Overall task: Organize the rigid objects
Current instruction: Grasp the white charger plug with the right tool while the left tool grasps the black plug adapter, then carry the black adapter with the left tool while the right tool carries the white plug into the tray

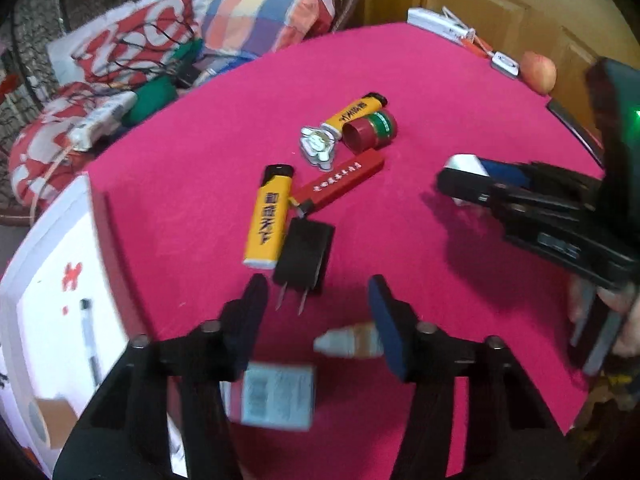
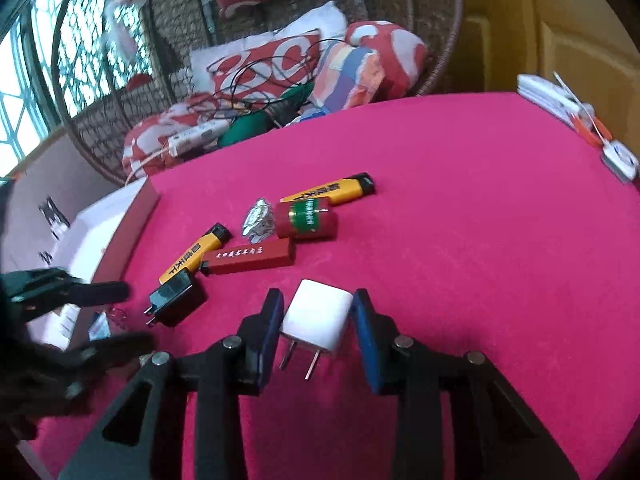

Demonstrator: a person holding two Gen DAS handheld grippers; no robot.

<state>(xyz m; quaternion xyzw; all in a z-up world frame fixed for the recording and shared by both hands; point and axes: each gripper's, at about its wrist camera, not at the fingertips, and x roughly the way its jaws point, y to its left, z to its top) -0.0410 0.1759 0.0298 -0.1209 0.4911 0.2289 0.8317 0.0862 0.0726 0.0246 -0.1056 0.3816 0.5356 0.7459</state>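
The right tool (image 2: 316,334) is clenched on the white charger (image 2: 318,316), prongs toward the camera; the left tool (image 1: 316,320) stands released just before the black charger (image 1: 306,254) on the bench (image 1: 440,112).

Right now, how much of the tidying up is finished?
Nothing looks sorted yet. In hand: the right gripper has its jaws against both sides of the white charger. The left gripper hangs open near the black charger. Left to do: two yellow lighters, the red lighter, the battery and the silver trinket, all in a loose bunch on the pink table.
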